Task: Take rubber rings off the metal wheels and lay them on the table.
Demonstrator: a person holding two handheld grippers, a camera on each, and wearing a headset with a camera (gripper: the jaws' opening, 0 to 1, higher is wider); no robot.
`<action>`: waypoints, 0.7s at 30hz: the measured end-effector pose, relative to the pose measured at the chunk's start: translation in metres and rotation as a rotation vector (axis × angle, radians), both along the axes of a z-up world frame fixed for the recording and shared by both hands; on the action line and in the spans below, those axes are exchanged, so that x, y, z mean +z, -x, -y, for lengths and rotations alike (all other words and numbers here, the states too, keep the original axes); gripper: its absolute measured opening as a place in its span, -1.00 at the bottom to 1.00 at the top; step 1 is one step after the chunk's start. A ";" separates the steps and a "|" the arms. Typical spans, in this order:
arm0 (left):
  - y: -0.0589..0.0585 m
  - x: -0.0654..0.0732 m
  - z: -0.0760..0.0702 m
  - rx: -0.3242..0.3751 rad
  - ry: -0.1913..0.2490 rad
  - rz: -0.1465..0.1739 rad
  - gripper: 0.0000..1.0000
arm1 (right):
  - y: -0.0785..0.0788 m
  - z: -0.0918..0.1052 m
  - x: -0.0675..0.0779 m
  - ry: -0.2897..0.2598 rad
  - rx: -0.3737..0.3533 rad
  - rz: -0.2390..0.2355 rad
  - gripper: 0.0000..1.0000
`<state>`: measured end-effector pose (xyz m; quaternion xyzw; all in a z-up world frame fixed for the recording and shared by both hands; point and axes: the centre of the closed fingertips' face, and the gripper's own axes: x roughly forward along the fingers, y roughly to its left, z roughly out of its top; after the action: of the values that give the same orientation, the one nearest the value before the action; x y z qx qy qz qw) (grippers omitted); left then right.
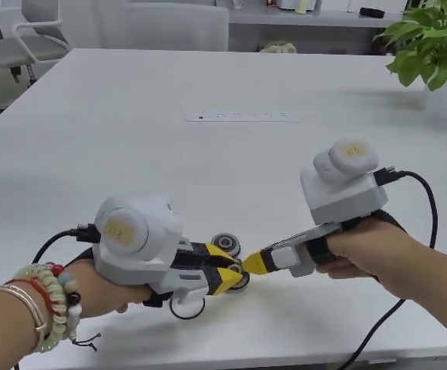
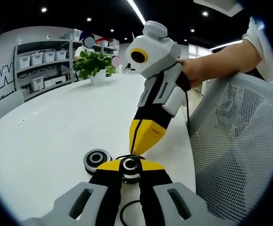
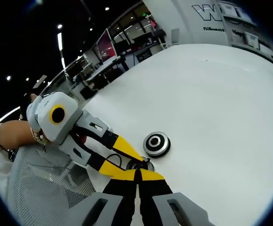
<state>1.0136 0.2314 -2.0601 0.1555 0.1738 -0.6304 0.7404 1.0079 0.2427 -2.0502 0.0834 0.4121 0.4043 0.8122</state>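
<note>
My left gripper [image 1: 233, 276] is shut on a small metal wheel [image 1: 242, 282] just above the white table [image 1: 208, 162]. In the left gripper view the wheel [image 2: 131, 169] sits between the yellow jaws of the left gripper [image 2: 131, 164]. My right gripper [image 1: 249, 265] comes in from the right, tips shut at the wheel's rim, pinching a thin black rubber ring [image 2: 123, 157]. A second wheel [image 1: 226, 244] with its black ring lies on the table just behind. A loose rubber ring [image 1: 186, 309] lies under the left gripper.
A recessed socket strip [image 1: 241, 116] sits mid-table. A potted plant [image 1: 431, 42] stands at the far right corner, chairs [image 1: 8, 38] at the far left. A mesh chair back [image 2: 240, 141] is close beside the table edge. Cables trail from both grippers.
</note>
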 end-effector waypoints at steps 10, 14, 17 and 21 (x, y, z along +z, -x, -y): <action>-0.001 -0.001 0.001 0.007 0.001 0.001 -0.84 | -0.007 0.007 0.004 0.011 -0.027 0.028 -1.00; 0.000 -0.001 0.002 0.009 0.003 -0.001 -0.84 | -0.006 0.004 0.003 0.021 -0.025 0.030 -1.00; 0.000 -0.001 0.002 0.009 0.003 -0.004 -0.84 | -0.006 0.006 0.002 0.023 -0.025 0.029 -1.00; 0.001 -0.001 0.002 0.005 -0.002 -0.008 -0.84 | -0.005 0.006 0.001 0.028 -0.031 0.025 -1.00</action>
<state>1.0121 0.2290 -2.0610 0.1534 0.1778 -0.6290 0.7411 1.0129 0.2362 -2.0492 0.0733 0.4063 0.3868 0.8246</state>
